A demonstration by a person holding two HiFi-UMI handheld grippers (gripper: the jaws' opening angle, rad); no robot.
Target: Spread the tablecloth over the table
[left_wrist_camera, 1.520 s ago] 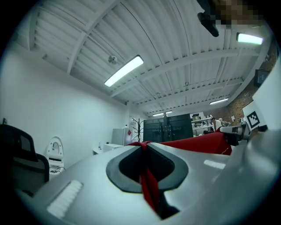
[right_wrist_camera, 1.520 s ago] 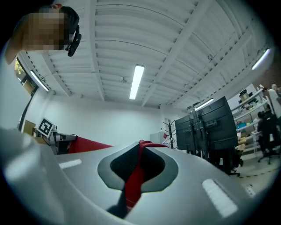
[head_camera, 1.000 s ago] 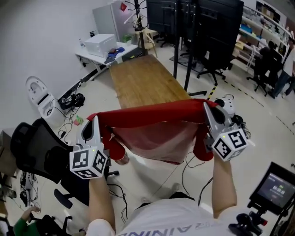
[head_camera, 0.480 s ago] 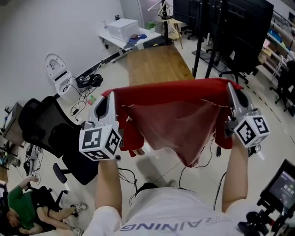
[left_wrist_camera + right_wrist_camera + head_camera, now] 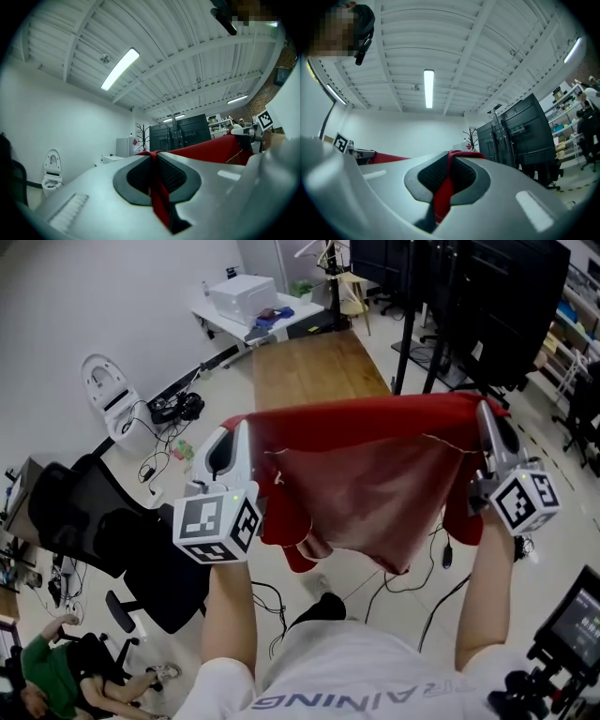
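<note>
A red tablecloth (image 5: 361, 474) hangs stretched in the air between my two grippers, its lower part sagging toward the floor. My left gripper (image 5: 239, 424) is shut on the cloth's left corner, and red fabric (image 5: 157, 187) shows pinched between its dark pads. My right gripper (image 5: 485, 409) is shut on the right corner, with a fold of cloth (image 5: 445, 187) caught between its pads. Beyond the cloth stands the bare wooden table (image 5: 314, 367), its near end hidden behind the cloth's top edge.
Black monitor stands (image 5: 422, 324) rise to the right of the table. A white desk with a printer (image 5: 246, 298) sits beyond its far end. A black office chair (image 5: 94, 521) and loose cables (image 5: 169, 409) are on the floor at left.
Both grippers have carried the cloth toward the table, and the table's near end has gone behind the cloth's top edge. The cloth stays stretched between them.
</note>
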